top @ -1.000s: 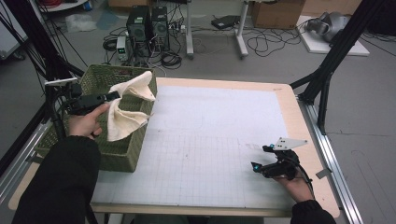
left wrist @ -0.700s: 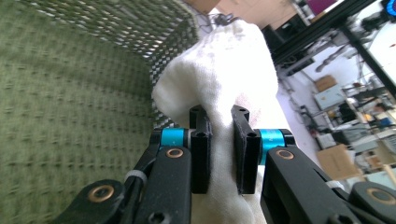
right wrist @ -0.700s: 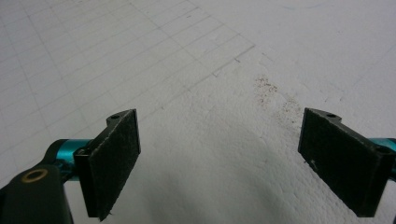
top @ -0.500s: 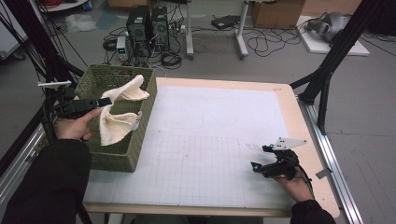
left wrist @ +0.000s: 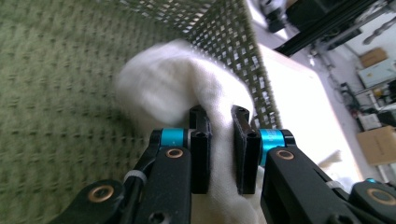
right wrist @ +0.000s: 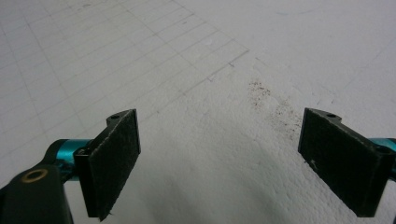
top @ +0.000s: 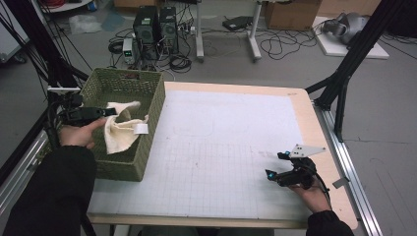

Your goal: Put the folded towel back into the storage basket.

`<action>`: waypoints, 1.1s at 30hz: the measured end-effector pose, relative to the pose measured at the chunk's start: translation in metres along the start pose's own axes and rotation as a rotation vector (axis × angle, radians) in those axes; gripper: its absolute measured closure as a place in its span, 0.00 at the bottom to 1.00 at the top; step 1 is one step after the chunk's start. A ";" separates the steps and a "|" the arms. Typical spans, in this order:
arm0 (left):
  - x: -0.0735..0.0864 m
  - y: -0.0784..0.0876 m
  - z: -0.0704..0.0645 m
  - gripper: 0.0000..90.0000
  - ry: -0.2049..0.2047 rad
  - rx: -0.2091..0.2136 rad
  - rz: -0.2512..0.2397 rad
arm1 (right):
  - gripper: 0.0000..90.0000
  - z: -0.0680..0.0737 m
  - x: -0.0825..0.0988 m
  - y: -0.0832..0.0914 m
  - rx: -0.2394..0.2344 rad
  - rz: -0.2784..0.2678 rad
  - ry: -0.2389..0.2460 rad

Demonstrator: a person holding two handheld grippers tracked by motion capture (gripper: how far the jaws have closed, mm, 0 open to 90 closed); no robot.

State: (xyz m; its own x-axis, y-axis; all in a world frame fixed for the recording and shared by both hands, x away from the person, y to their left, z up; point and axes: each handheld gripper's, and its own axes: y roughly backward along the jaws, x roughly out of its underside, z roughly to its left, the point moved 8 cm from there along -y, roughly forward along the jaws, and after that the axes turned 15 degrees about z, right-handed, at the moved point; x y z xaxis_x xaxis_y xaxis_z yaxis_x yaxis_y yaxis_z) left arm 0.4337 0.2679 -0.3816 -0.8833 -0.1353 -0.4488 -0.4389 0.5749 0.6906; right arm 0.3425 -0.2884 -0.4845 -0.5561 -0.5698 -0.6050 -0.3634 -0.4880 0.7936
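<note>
High view: the left gripper (top: 105, 112) holds a cream cloth (top: 120, 132) inside the green basket (top: 147, 93) at the counter's left edge; the right gripper (top: 278, 169) rests apart on the white counter (top: 221, 147). Left gripper view: jaws pinching a fold of cloth (left wrist: 187, 88) — soft, light, limp, best gripped at a bunched fold. Right gripper view: jaws spread wide over bare counter (right wrist: 210, 154) — nothing between them.

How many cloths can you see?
1. The white cloth hangs in the green basket, pinched by the left gripper. More could be hidden under it.
</note>
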 end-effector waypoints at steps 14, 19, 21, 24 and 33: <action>0.021 -0.023 0.028 0.88 -0.020 -0.290 0.232 | 0.14 -0.001 -0.001 0.002 0.002 -0.013 0.002; 0.022 -0.032 0.031 0.88 -0.033 -0.362 0.300 | 0.14 0.000 -0.001 0.002 0.000 -0.016 0.003; 0.025 -0.038 0.032 0.88 -0.048 -0.386 0.342 | 0.14 0.000 -0.002 0.003 0.003 -0.021 0.008; 0.025 -0.043 0.036 0.87 -0.064 -0.445 0.377 | 0.14 0.000 -0.003 0.005 0.002 -0.037 0.010; 0.035 -0.055 0.062 0.84 -0.058 -0.578 0.522 | 0.14 0.001 -0.005 0.007 0.010 -0.040 0.016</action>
State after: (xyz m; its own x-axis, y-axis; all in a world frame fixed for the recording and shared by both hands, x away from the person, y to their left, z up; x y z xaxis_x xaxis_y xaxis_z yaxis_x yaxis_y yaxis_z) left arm 0.4368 0.2812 -0.4705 -0.9960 0.0889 -0.0030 0.0004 0.0384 0.9993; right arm 0.3419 -0.2884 -0.4764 -0.5287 -0.5606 -0.6373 -0.3926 -0.5042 0.7692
